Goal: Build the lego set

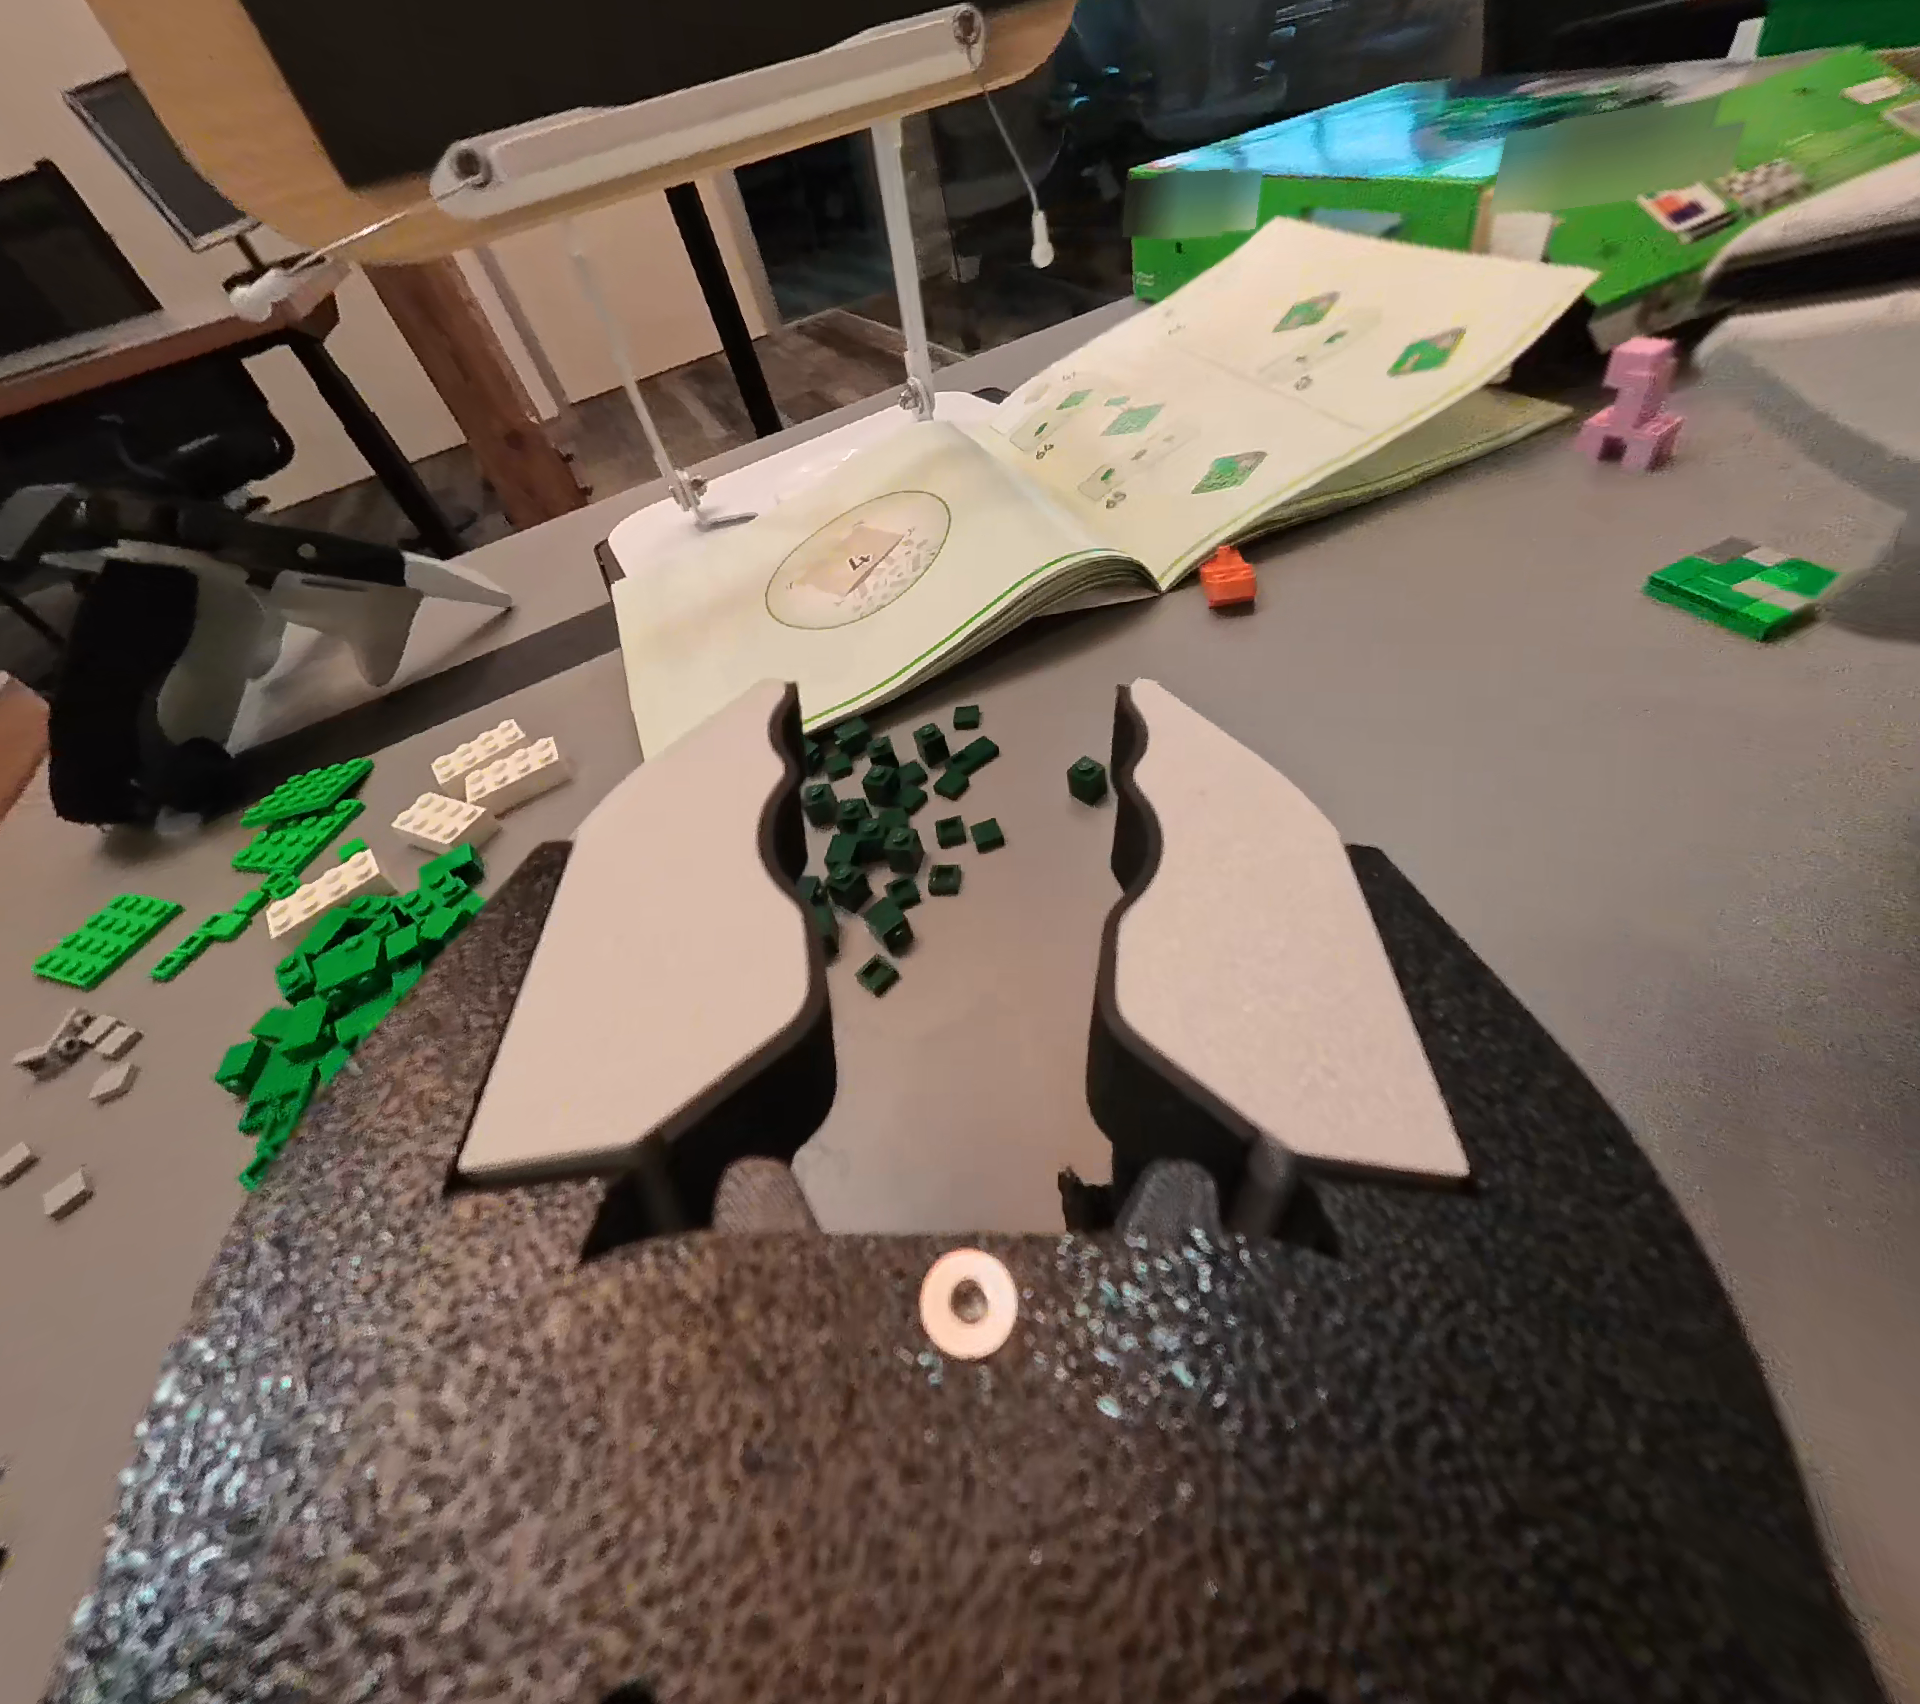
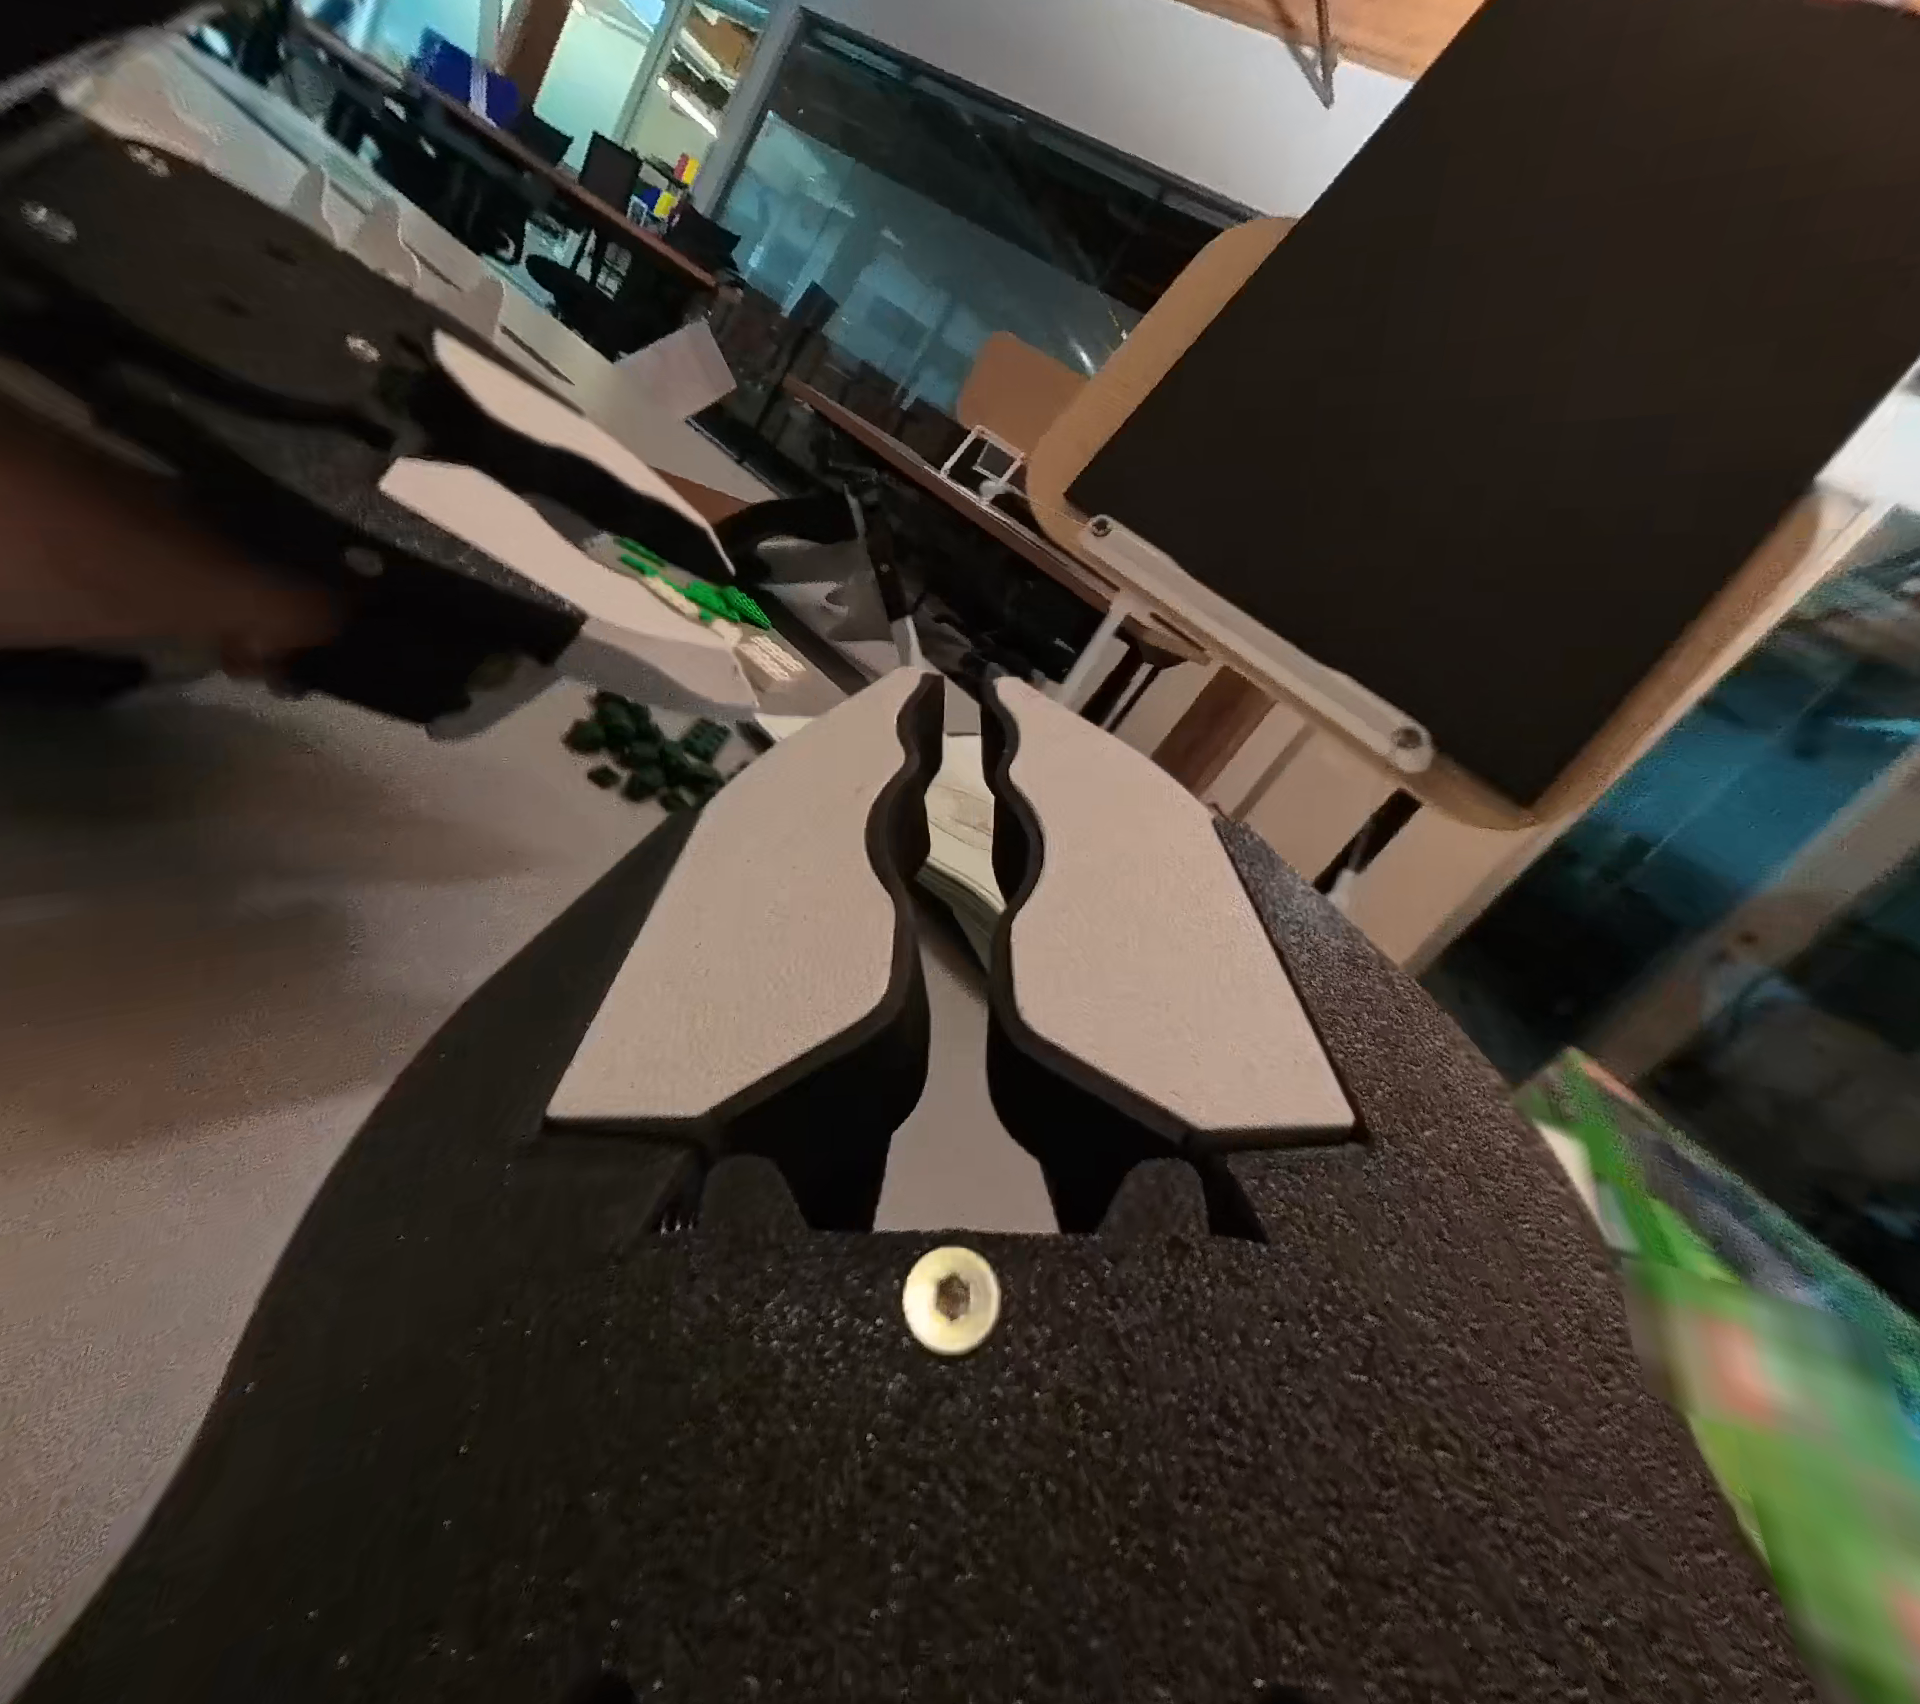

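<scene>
Your left gripper (image 1: 956, 729) is hanging wide apart and empty over the dark green bits (image 1: 883, 823) in the middle of the frame. They're tiny, hard, light — pinch one by its flat sides. Your right gripper (image 2: 966, 698) is nearly together, holding nothing.

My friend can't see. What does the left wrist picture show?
An open left gripper hovers above a pile of tiny dark green bricks on a grey table. An open instruction booklet lies behind them, with bright green bricks and white bricks to the left.
</scene>
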Demonstrator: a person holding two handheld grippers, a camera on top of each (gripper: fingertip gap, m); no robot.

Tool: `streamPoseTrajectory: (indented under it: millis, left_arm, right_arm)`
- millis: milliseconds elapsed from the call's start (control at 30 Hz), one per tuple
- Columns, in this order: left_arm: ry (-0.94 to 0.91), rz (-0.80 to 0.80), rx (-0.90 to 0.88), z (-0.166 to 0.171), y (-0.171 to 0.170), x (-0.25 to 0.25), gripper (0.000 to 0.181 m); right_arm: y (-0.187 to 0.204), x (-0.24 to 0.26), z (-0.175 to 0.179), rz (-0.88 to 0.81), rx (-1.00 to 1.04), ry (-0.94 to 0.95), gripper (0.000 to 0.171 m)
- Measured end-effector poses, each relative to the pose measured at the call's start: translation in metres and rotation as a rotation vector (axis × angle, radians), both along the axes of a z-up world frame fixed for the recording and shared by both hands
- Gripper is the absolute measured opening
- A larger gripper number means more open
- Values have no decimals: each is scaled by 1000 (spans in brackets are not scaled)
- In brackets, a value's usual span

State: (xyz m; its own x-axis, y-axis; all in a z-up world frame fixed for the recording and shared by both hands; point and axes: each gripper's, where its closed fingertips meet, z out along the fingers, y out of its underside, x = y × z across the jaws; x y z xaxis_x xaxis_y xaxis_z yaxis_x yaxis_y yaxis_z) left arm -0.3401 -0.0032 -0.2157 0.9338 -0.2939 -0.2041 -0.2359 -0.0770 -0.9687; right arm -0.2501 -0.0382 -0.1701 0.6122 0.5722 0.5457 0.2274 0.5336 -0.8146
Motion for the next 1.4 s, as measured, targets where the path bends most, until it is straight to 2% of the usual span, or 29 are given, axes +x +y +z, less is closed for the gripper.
streamPoseTrajectory:
  millis: [200,367,500,600,767,967,1033,1200,1400]
  left_arm:
    - [130,-17,28,-4,3,19,56]
    - [194,-93,53,8,19,64,57]
    - [220,-172,69,22,46,113,60]
    - [230,-216,33,18,73,147,64]
    - [319,-201,38,7,114,155,69]
    - [349,-352,-83,-8,134,187,56]
    - [372,-403,-98,-16,139,206,46]
    - [456,-484,-105,-29,145,242,40]
    - [377,-594,-175,-35,145,260,36]
  right_arm:
    - [10,49,-4,-60,-6,-22,7]
    - [29,94,-6,-143,2,-41,7]
    - [50,129,-4,-207,-32,11,7]
    - [66,149,-5,-248,-86,76,7]
    - [82,159,-8,-275,-156,149,7]
    - [90,177,-1,-367,-126,207,6]
    - [92,186,2,-394,-131,247,5]
    - [97,191,-2,-426,-156,257,4]
    - [100,194,-4,-429,-191,281,4]
